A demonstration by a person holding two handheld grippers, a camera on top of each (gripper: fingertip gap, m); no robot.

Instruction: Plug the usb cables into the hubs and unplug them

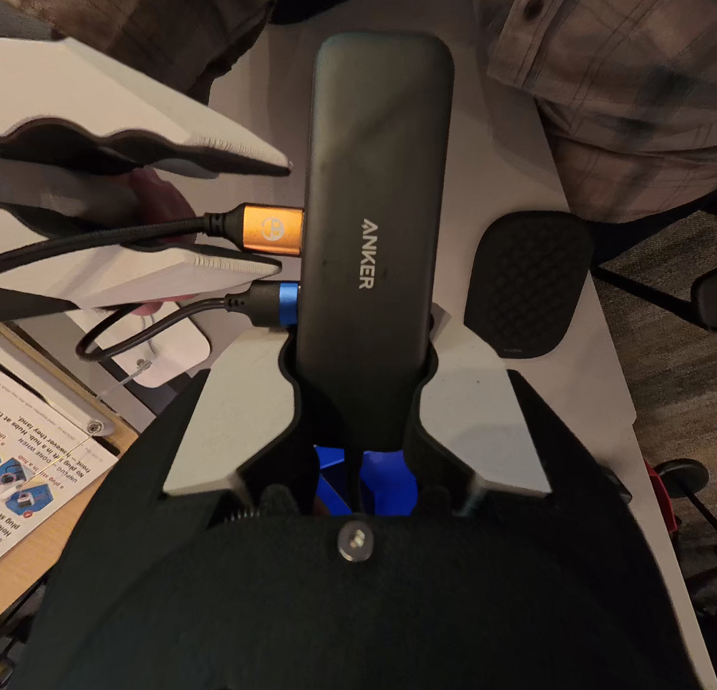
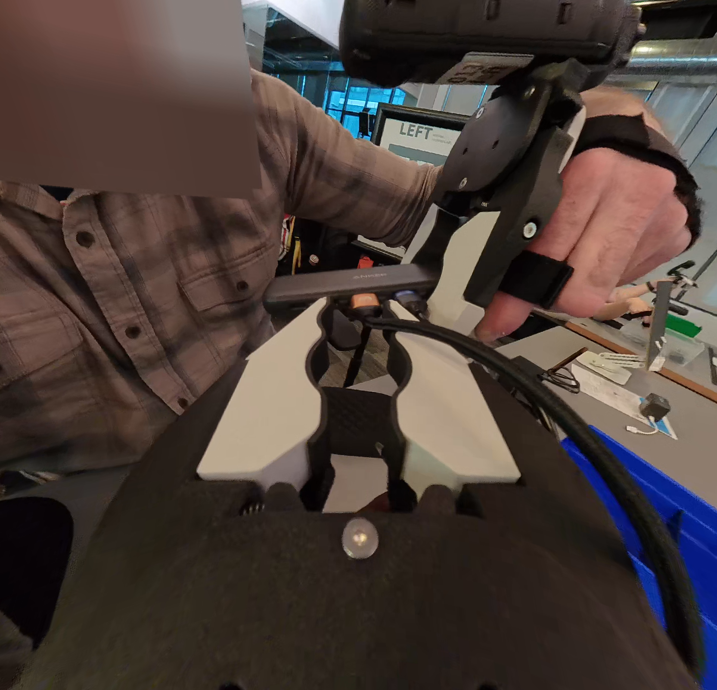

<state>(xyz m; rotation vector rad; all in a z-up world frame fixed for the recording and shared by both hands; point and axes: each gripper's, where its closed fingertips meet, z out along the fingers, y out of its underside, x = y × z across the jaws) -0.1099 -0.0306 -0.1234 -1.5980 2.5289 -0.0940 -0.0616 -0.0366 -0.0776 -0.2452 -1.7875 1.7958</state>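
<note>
My left gripper [image 1: 361,345] is shut on the near end of a long dark hub [image 1: 372,175] and holds it above the white table [image 1: 504,147]. An orange plug [image 1: 273,231] and a blue plug [image 1: 285,303] sit in ports on the hub's left side. My right gripper [image 1: 285,215] comes in from the left, open, with one finger on each side of the orange plug and a gap still showing. In the right wrist view the hub [image 2: 349,279] lies crosswise ahead, and my right gripper [image 2: 359,306] straddles the orange plug [image 2: 364,302] beside the blue plug [image 2: 405,297].
A second black textured hub [image 1: 527,283] lies on the table to the right. A printed sheet on a wooden board [image 1: 38,477] and a white adapter [image 1: 167,345] lie at the left. A blue bin [image 2: 659,516] stands at the right. A person in a plaid shirt [image 2: 135,303] is close behind. Spacing between my two grippers at the tips: around 6 cm.
</note>
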